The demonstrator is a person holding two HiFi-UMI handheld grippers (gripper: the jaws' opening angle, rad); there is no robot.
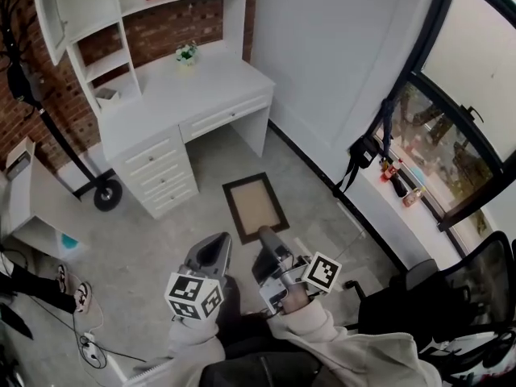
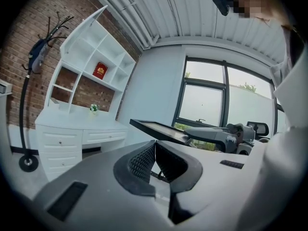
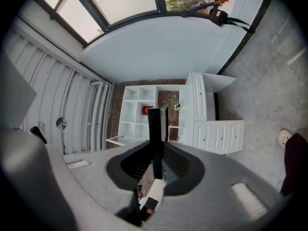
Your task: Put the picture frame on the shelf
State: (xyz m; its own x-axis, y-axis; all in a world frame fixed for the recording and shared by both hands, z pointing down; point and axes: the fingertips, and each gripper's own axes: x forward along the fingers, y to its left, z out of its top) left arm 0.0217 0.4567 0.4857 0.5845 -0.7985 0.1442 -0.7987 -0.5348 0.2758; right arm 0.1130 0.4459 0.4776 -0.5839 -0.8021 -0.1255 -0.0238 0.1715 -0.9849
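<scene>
Though edge-held, picture frame (image 1: 255, 205) over open floor (image 1: 318, 204)

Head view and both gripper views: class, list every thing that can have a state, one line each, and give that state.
Frame, held roughly flat above the floor by one edge.
Right gripper, jaws shut on the frame.
Left gripper, jaws shut, empty.
Drawers, closed.
Shelf door, open.

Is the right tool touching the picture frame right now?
Touching. In the right gripper view, the right tool has its pads pinched on the picture frame.
</scene>
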